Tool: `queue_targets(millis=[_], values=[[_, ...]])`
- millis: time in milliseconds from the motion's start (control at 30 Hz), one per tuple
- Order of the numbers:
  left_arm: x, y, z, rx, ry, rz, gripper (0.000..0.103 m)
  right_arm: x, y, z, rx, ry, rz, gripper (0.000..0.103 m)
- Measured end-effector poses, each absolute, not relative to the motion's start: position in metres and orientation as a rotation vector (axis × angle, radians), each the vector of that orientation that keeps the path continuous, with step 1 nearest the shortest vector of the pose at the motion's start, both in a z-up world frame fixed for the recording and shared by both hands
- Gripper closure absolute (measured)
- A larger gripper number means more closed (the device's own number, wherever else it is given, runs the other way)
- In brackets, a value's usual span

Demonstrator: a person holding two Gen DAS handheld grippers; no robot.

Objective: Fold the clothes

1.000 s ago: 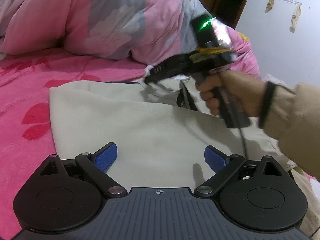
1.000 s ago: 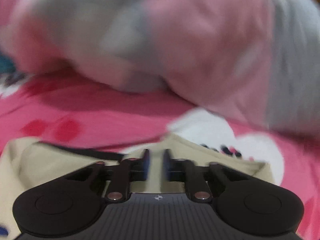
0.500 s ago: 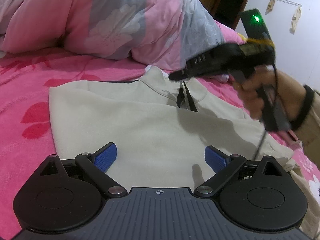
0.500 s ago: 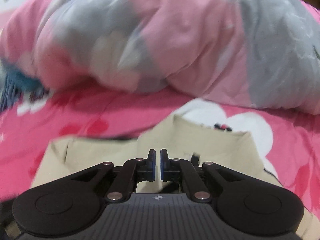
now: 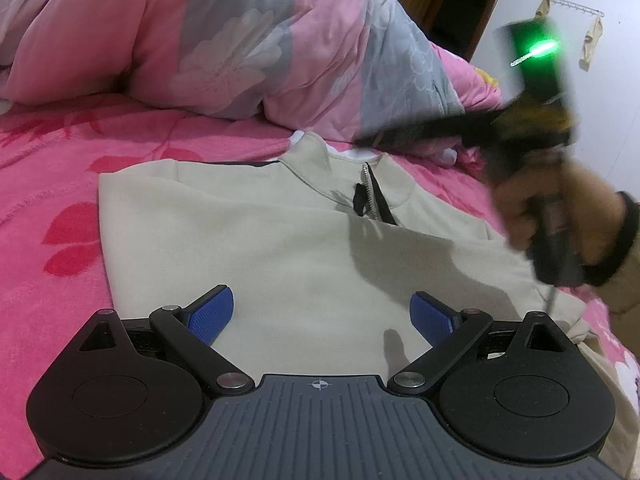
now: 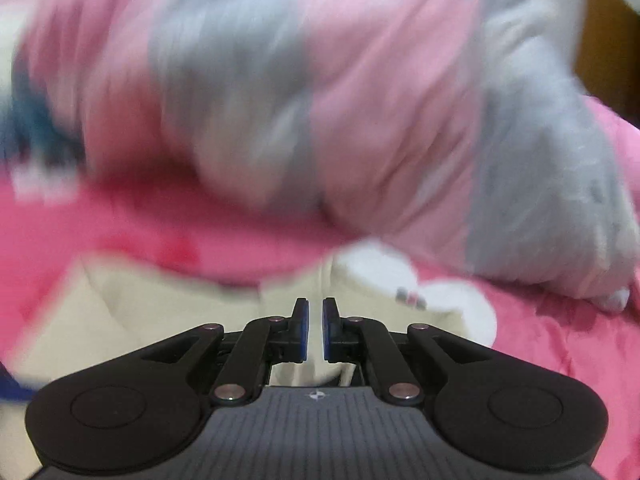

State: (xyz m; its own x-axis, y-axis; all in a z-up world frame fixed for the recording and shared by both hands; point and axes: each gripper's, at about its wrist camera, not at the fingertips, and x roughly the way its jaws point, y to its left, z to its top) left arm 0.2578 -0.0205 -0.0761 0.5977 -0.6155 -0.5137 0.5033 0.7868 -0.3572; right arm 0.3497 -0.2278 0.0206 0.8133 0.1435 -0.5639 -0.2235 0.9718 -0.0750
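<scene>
A beige zip-neck top (image 5: 280, 248) lies flat on the pink bed sheet (image 5: 52, 184), collar away from me and zip partly undone. My left gripper (image 5: 322, 312) hovers low over its near part, open, blue pads wide apart with nothing between them. Up at the right, a hand (image 5: 520, 208) holds my right gripper (image 5: 360, 142), blurred and lifted above the collar. In the right wrist view that right gripper (image 6: 315, 328) is shut to a thin slit and holds nothing, with the top (image 6: 160, 312) below it.
A pink and grey flowered quilt (image 5: 240, 40) is heaped along the far side of the bed, just behind the collar. A dark wooden doorway (image 5: 452, 0) and a white wall with a hook rail (image 5: 572, 4) stand beyond, at the right.
The right gripper has lifted off the collar and swung up and to the right, empty. The collar now lies flat and uncovered. The left gripper has not moved.
</scene>
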Motion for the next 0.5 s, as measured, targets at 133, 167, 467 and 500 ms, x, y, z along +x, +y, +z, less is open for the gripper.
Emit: queue_targets(millis=[133,167,467,500], values=[[0.258,-0.020,-0.076,-0.184,0.665,-0.653,0.006,0.344,-0.270,0.029,0.025,0.556,0.081,0.097],[0.258,-0.020,-0.076,-0.184,0.665,-0.653,0.006,0.343,-0.280,0.030,0.065,0.549,0.054,0.098],[0.257,-0.021,-0.076,-0.175,0.660,-0.640,0.006,0.369,-0.298,-0.029,0.246,0.738,0.083,0.099],[0.257,-0.021,-0.076,-0.174,0.659,-0.637,0.006,0.362,-0.305,-0.021,0.312,0.727,0.083,0.098]])
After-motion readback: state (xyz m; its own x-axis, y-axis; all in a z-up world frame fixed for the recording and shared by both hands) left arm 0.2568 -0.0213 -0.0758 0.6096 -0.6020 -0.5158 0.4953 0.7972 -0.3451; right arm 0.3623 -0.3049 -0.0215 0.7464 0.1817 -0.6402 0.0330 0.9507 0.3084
